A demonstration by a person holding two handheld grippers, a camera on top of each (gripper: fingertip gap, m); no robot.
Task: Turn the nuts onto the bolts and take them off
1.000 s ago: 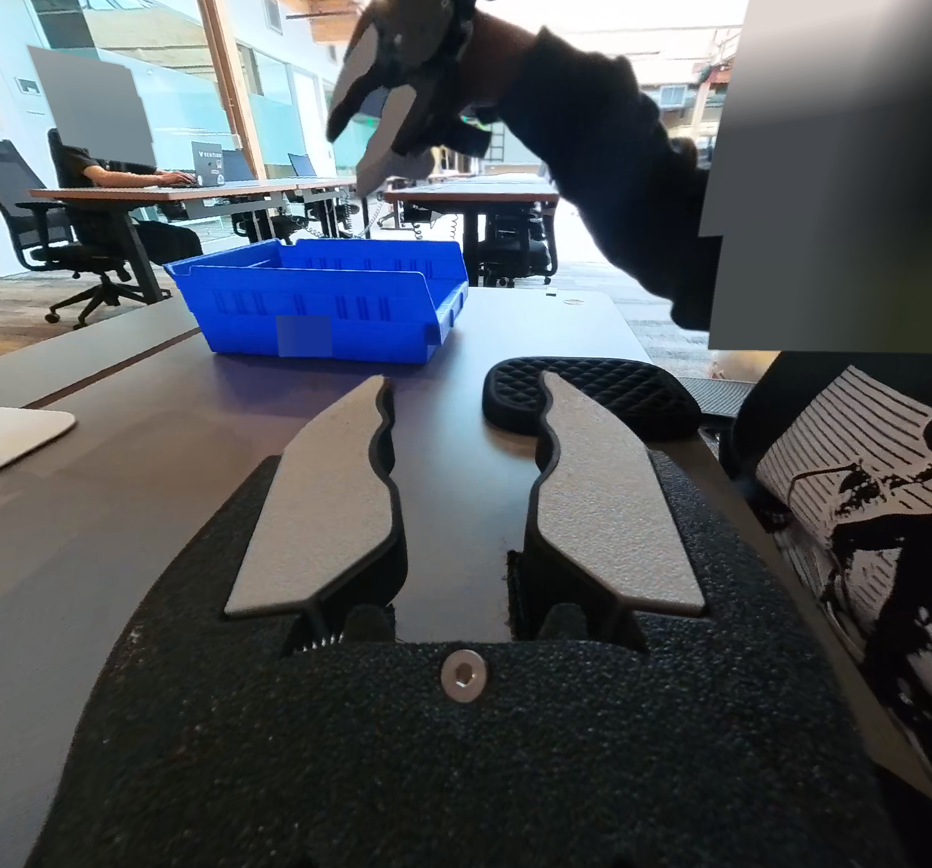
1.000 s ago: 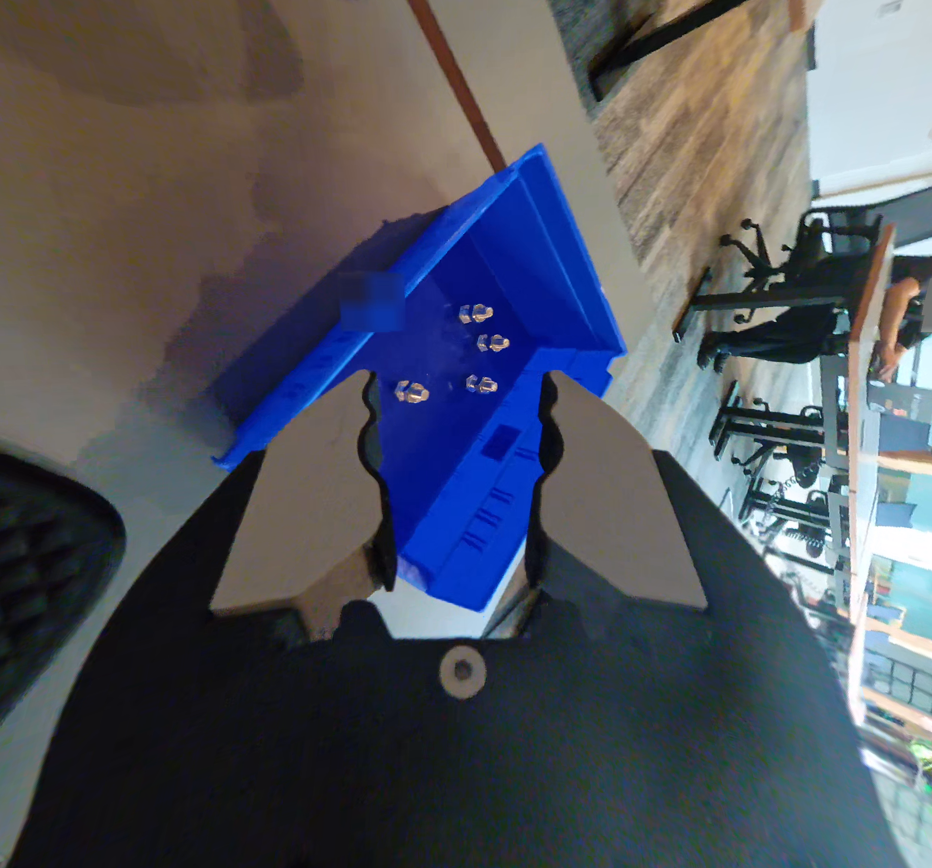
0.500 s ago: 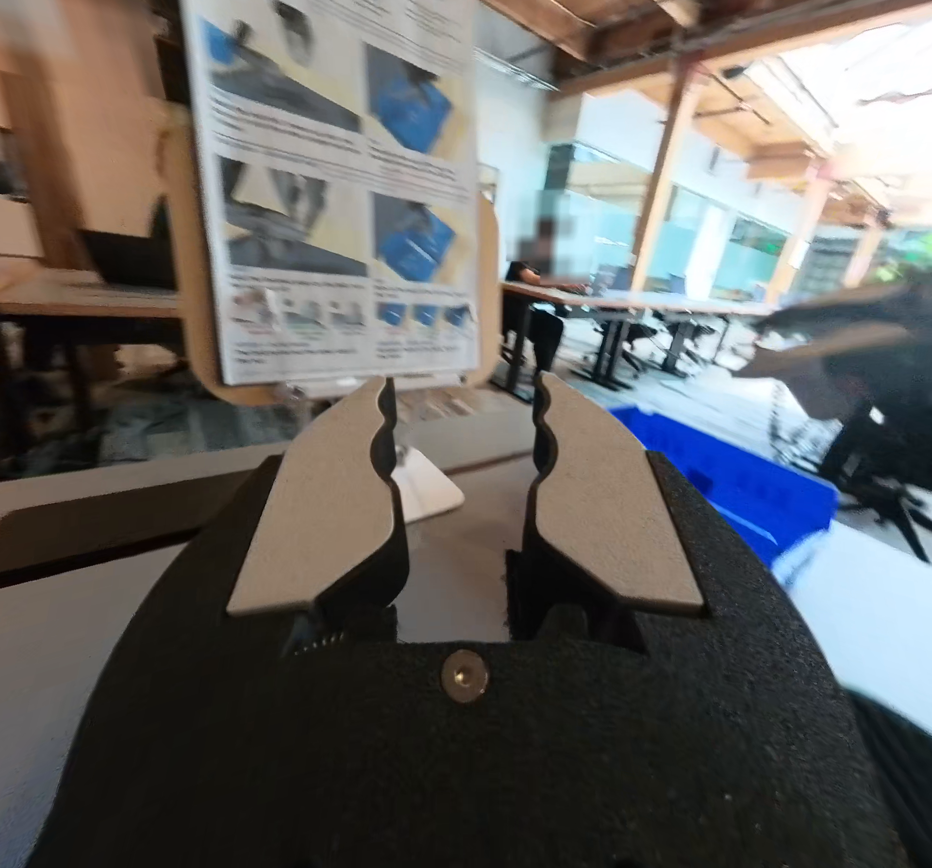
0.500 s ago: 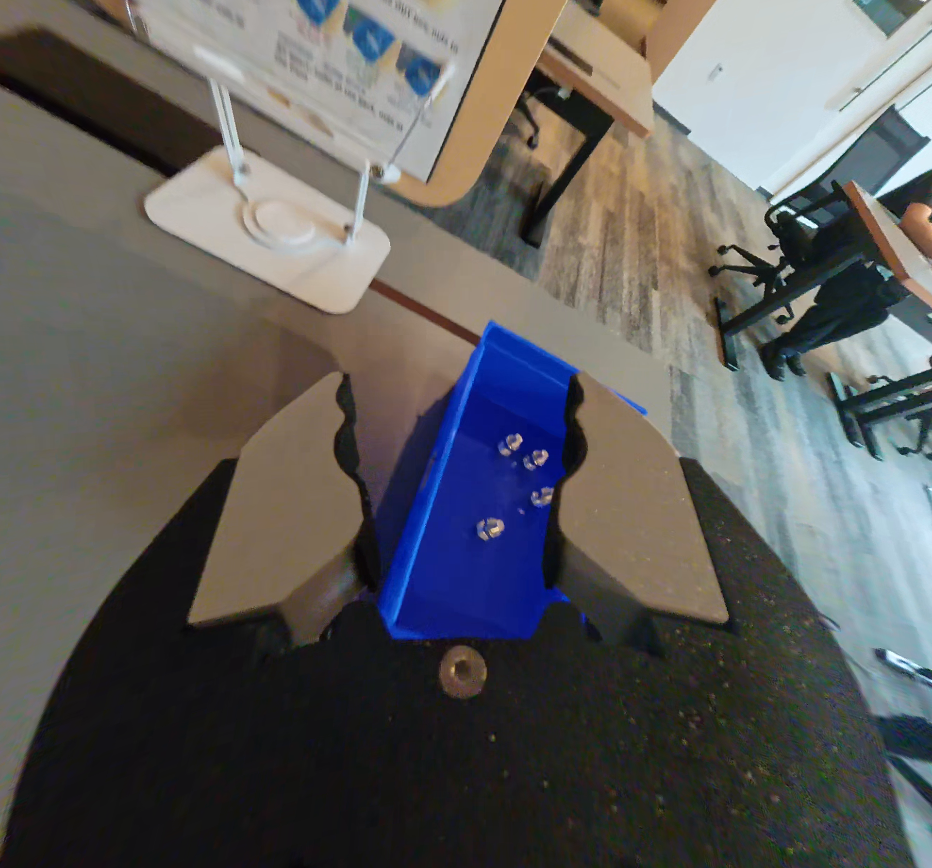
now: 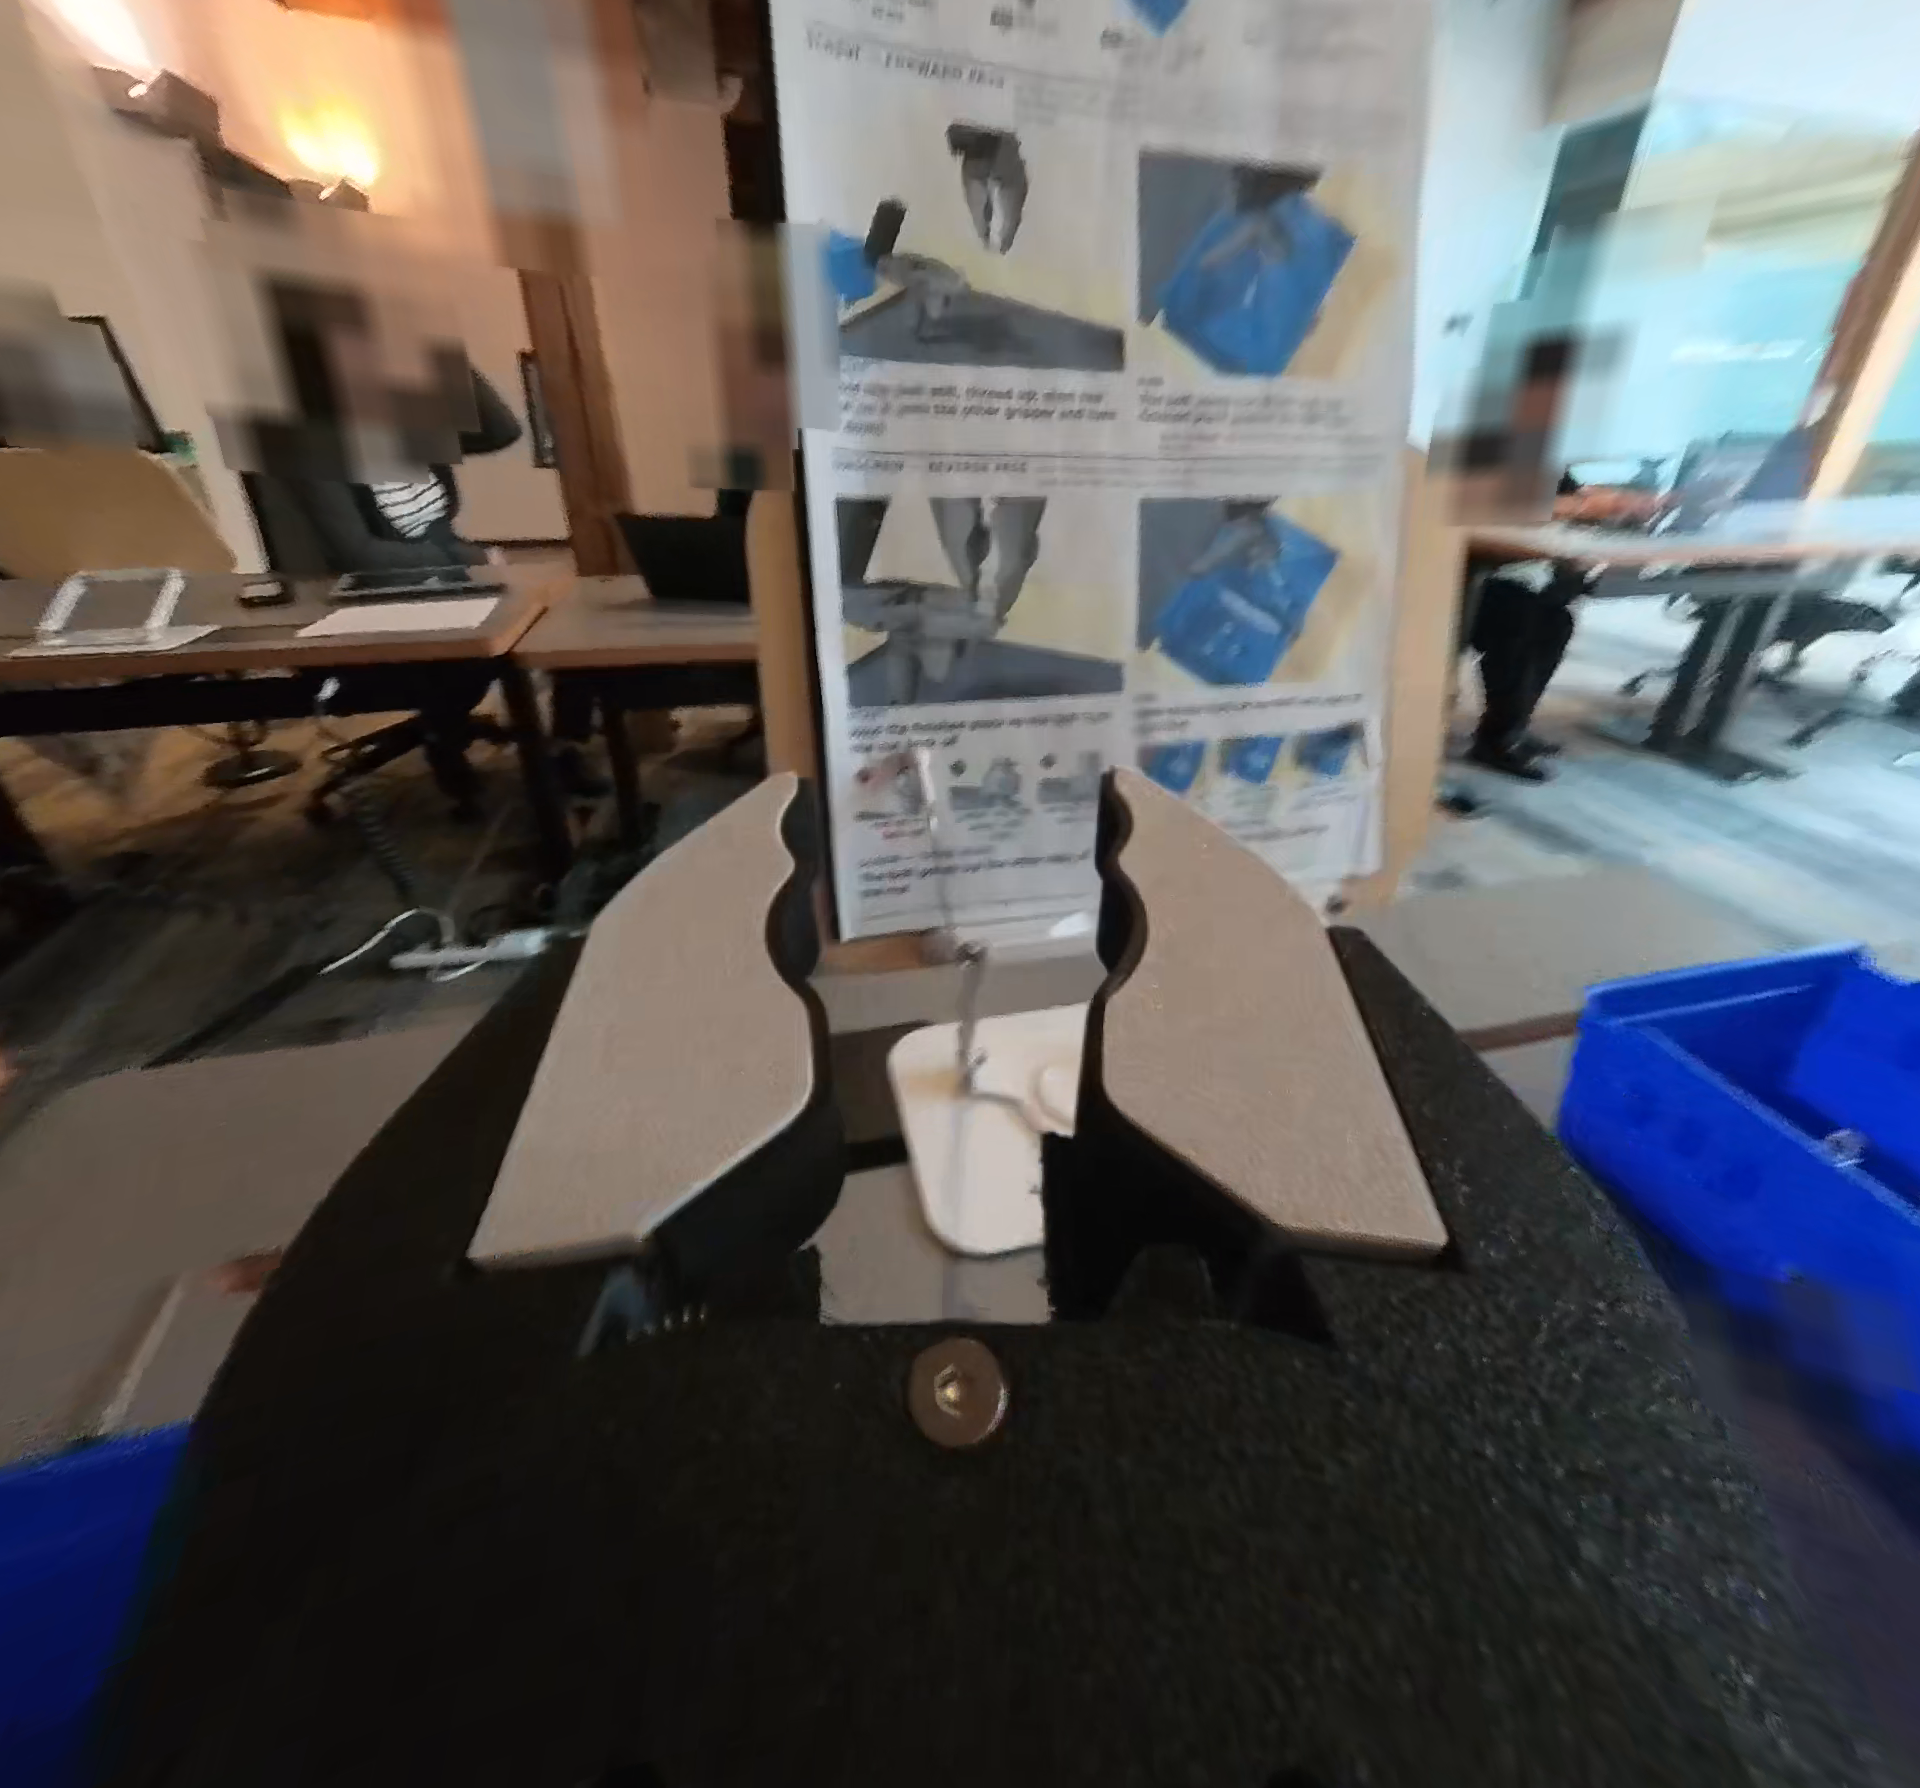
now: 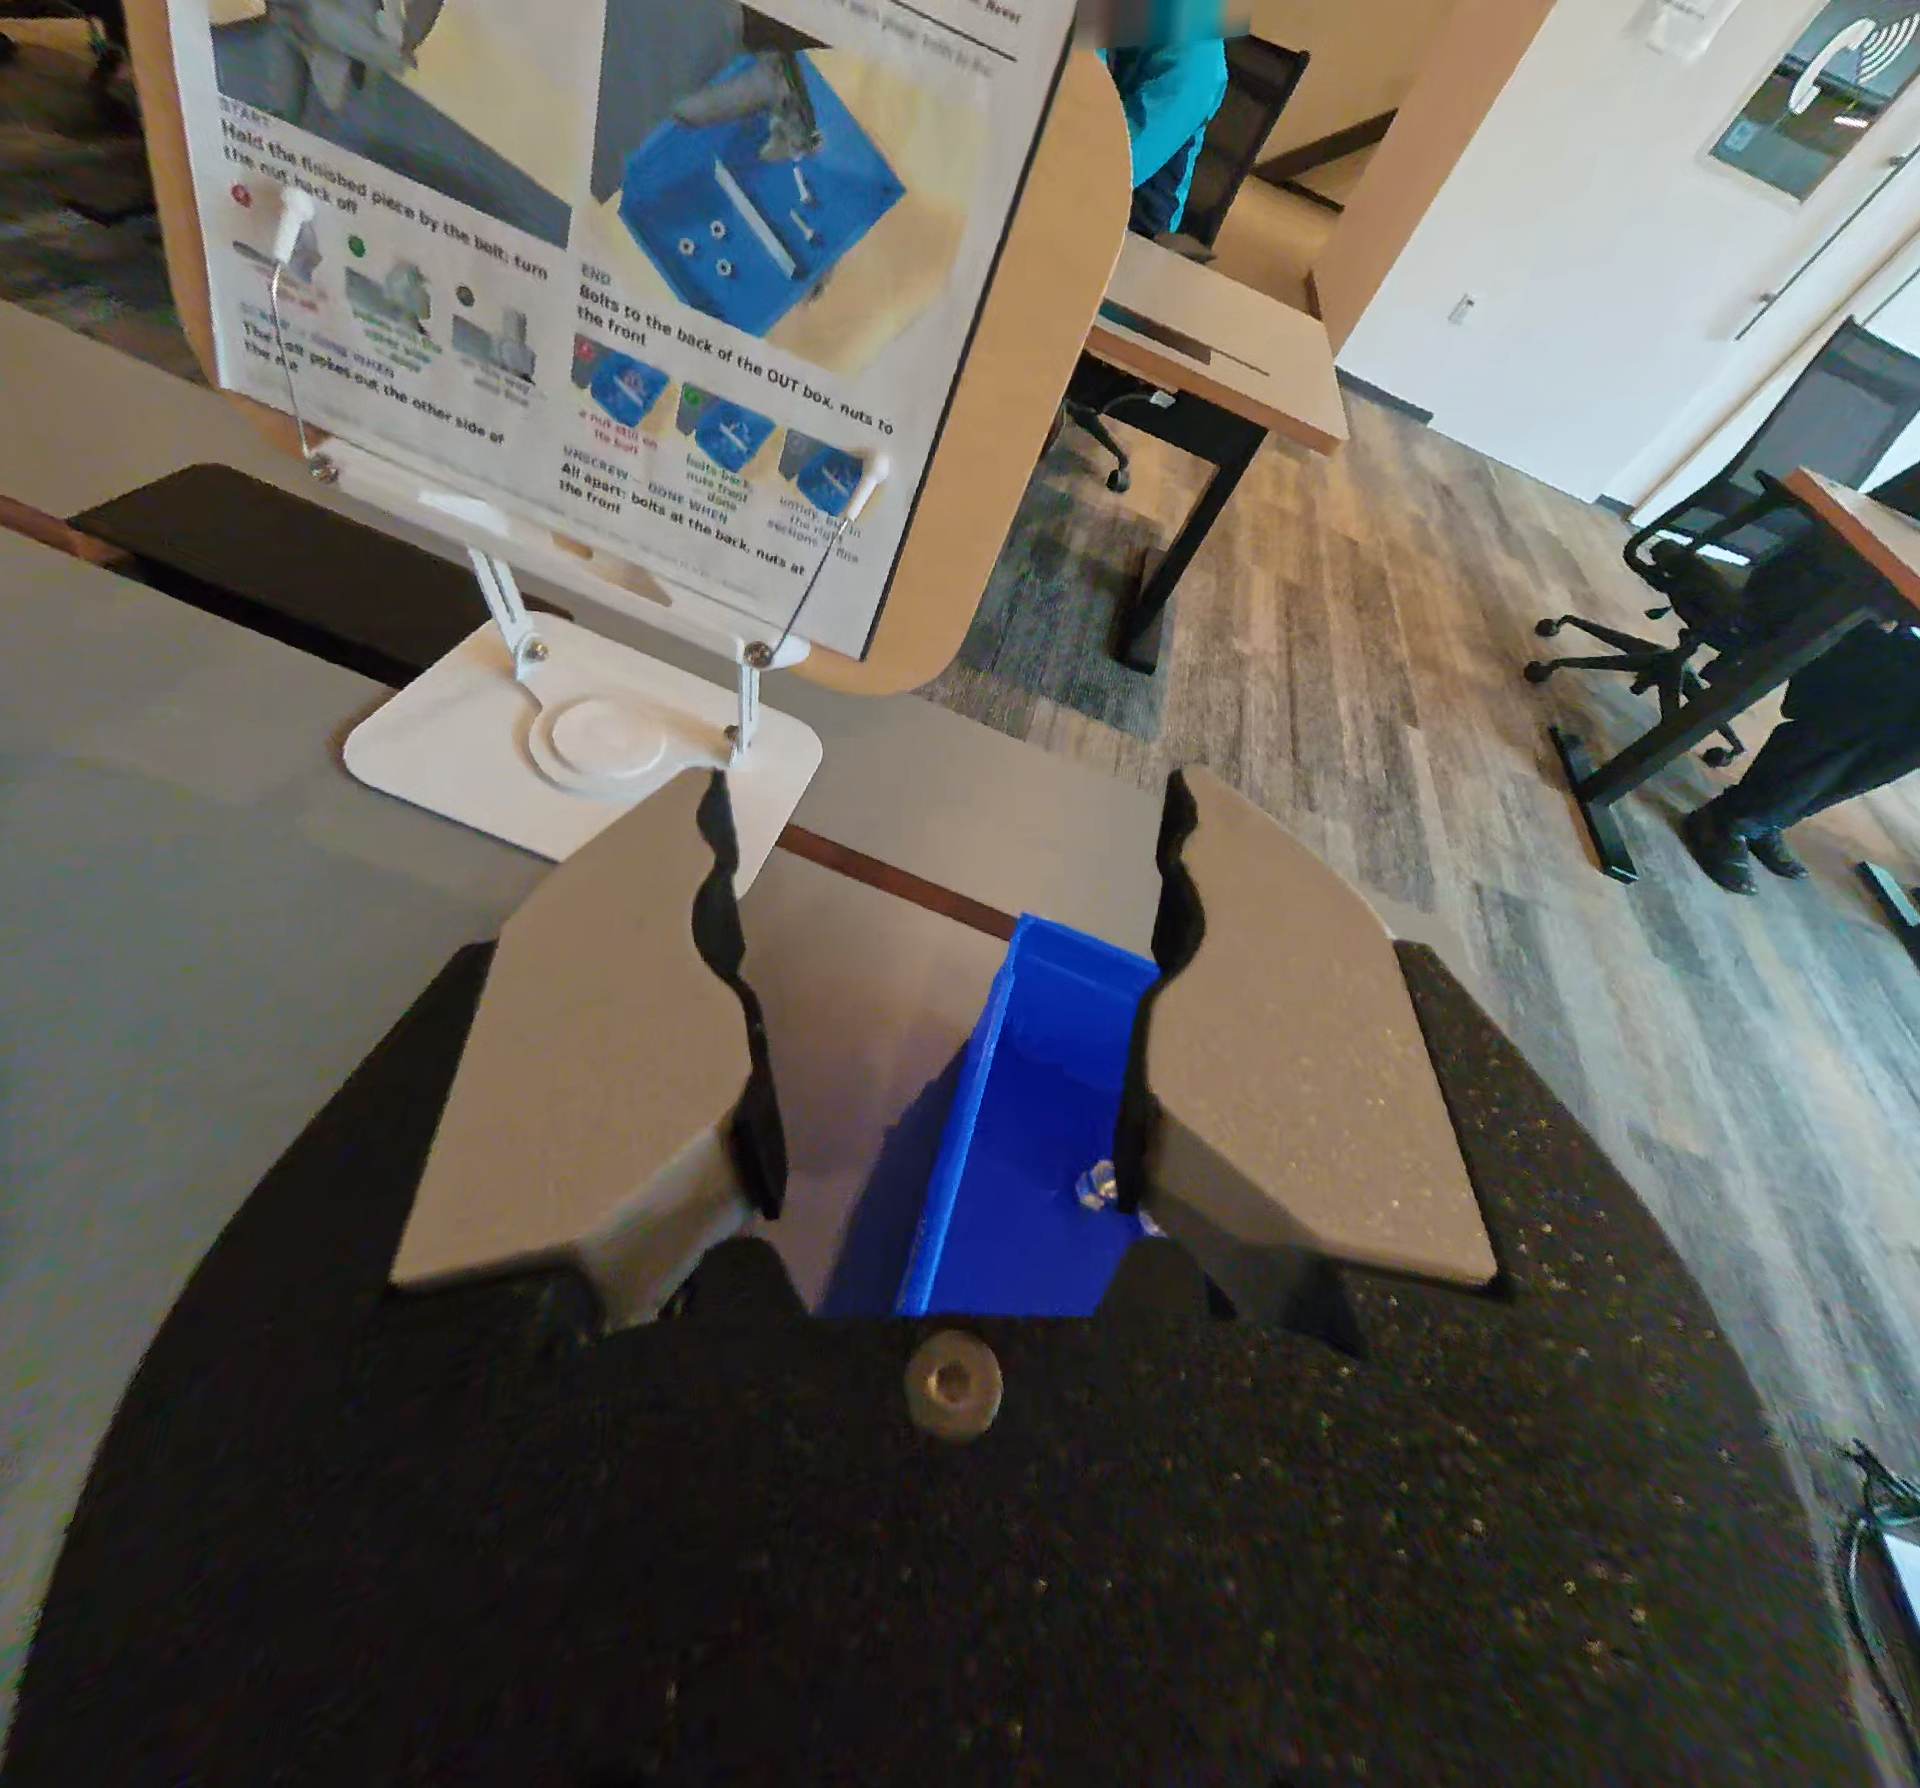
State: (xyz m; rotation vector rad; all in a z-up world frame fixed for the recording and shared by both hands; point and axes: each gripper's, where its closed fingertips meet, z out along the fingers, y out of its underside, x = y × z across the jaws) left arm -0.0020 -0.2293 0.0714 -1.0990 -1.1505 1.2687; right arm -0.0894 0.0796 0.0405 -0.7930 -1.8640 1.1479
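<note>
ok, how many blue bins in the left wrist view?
2. One blue bin sits at right. A second blue shape in the bottom-left corner is blurred and mostly hidden behind the left claw; probably a bin, can't confirm.

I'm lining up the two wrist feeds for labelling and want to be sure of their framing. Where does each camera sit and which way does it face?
Left wrist view: rides on the left gripper, held about level, facing the instruction sheet on its white stand; its open, empty jaws show.
Right wrist view: rides on the right gripper, tilted down over the table and the blue bin; its open, empty jaws show.
Shared: the sheet, its stand and the blue bin.
</note>
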